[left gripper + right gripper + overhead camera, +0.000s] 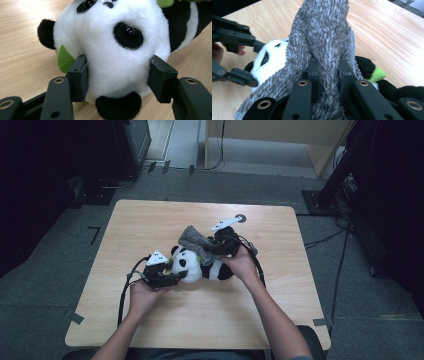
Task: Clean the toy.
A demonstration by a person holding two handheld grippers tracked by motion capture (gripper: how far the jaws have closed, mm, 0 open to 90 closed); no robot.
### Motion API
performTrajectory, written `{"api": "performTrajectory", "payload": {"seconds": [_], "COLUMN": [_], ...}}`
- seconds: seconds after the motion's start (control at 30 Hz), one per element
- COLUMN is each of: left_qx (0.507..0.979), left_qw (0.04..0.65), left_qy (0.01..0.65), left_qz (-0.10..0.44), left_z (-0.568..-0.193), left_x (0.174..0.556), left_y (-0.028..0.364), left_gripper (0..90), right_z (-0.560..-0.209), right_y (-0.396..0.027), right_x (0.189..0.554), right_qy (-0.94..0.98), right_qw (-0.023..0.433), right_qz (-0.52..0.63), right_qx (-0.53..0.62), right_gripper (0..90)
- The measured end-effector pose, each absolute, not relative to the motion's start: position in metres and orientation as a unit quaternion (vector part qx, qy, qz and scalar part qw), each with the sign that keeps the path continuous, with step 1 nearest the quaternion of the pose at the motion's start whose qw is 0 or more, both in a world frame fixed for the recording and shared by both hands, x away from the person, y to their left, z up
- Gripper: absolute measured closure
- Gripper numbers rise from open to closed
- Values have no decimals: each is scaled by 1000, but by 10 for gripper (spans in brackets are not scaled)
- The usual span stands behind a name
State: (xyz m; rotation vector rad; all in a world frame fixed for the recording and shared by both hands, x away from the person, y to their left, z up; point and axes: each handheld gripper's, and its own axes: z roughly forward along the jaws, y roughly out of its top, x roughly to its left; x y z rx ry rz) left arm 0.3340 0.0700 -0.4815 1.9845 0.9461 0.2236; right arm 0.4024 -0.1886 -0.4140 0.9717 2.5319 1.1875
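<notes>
Grey fuzzy cloth (pixel 322 47) was pinched in the right claw (pixel 328 72), draped over the plush panda (pixel 197 264) at counter (pixel 150 220) centre. Left claw (pixel 118 75) pressed the panda's head at 9 o'clock. Risk: soft head could squirm free if the cloth tugged.

On the table (pixel 150 320) in front of you the toy panda (pixel 192 265) lies on its side, head to your left. Your left gripper (pixel 167 276) sits at the head, a jaw on each side. The cloth (pixel 194 240) drapes behind and over the panda's body, pinched in your right gripper (pixel 212 249).
</notes>
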Motion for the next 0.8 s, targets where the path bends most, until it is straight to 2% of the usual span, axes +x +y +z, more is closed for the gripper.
{"api": "performTrajectory", "payload": {"seconds": [0.27,0.57,0.63,0.8], "left_qx": [798,799,801,802], "left_qw": [455,455,454,454], "left_qy": [385,382,378,376], "left_qz": [89,92,95,96], "left_z": [-482,-483,-484,-484], "left_x": [334,332,332,331], "left_y": [71,71,71,72], "left_gripper": [414,413,412,410], "right_z": [-414,-413,-409,-393], "right_y": [-192,-208,-214,-214], "right_x": [419,427,426,417], "right_qy": [845,823,816,809], "right_qw": [101,139,152,147], "right_qz": [395,402,404,431], "right_qx": [345,376,385,372], "right_gripper": [775,774,779,784]}}
